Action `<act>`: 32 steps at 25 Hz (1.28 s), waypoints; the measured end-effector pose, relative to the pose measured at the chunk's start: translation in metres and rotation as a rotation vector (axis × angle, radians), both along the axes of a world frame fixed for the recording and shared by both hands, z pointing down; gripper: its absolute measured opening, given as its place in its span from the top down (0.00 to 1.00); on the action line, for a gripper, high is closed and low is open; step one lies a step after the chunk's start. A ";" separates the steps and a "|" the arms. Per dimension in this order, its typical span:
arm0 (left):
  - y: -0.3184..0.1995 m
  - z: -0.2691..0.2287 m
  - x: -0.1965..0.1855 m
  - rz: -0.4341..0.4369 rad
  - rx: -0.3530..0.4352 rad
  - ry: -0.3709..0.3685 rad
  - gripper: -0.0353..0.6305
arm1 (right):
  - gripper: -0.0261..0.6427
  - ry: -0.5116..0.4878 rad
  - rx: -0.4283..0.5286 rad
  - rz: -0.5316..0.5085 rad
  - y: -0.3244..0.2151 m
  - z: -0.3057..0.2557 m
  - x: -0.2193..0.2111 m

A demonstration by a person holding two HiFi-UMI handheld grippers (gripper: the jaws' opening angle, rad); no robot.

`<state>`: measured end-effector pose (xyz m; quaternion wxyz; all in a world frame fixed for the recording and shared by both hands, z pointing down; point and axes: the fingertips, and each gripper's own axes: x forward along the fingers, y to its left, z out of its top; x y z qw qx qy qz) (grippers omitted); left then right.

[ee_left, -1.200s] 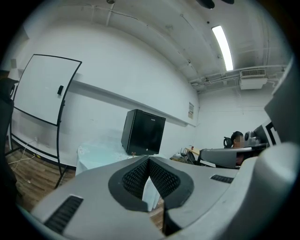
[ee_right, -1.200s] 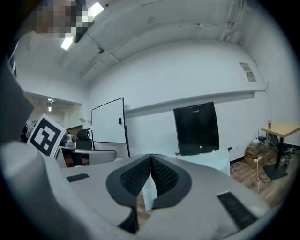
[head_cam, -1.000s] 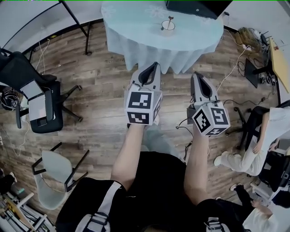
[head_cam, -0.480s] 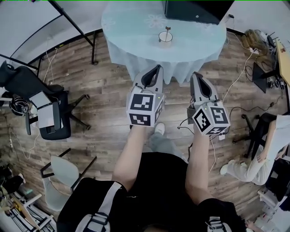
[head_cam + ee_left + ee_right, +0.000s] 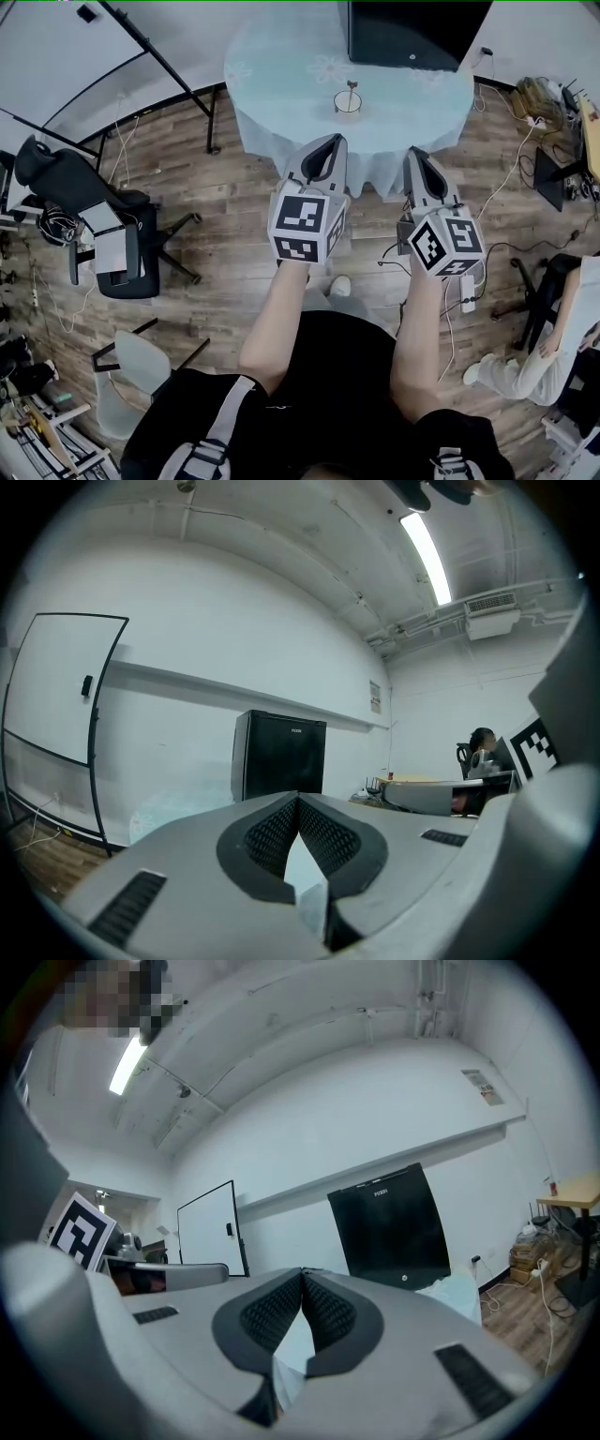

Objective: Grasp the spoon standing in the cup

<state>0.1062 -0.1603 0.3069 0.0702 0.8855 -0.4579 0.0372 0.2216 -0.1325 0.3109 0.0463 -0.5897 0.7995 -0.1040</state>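
A pale cup (image 5: 348, 103) with a spoon (image 5: 352, 90) standing upright in it sits on the round table (image 5: 272, 56) covered in light blue cloth. Both grippers hang in front of the table, short of its near edge and well apart from the cup. My left gripper (image 5: 332, 140) points at the table's front; its jaws are shut with nothing between them (image 5: 298, 800). My right gripper (image 5: 416, 151) is held beside it, also shut and empty (image 5: 302, 1273). Neither gripper view shows the cup or the spoon.
A black cabinet (image 5: 412, 33) stands at the table's far side. A whiteboard stand (image 5: 159, 66) and a dark office chair (image 5: 98, 230) are on the left, with a grey chair (image 5: 131, 366) nearer. A seated person (image 5: 548, 337) and floor cables (image 5: 511, 112) are at the right.
The table and cup have come lower and nearer in the head view, and the room has shifted right. Both grippers stay side by side and shut.
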 end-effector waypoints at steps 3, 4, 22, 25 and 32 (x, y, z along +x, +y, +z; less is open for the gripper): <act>-0.001 -0.007 -0.004 -0.008 0.017 -0.003 0.93 | 0.96 -0.006 0.021 -0.013 -0.004 -0.008 -0.006; -0.001 -0.007 -0.007 -0.011 0.017 0.000 0.93 | 0.96 -0.006 0.023 -0.019 -0.005 -0.008 -0.008; -0.088 0.028 -0.008 -0.014 -0.077 0.057 0.93 | 0.96 0.010 -0.031 -0.058 -0.097 0.018 -0.022; -0.107 0.043 -0.005 -0.013 -0.108 0.052 0.93 | 0.96 0.001 -0.052 -0.055 -0.117 0.028 -0.020; -0.146 0.069 0.003 -0.010 -0.171 0.067 0.93 | 0.96 -0.008 -0.098 -0.053 -0.159 0.054 -0.022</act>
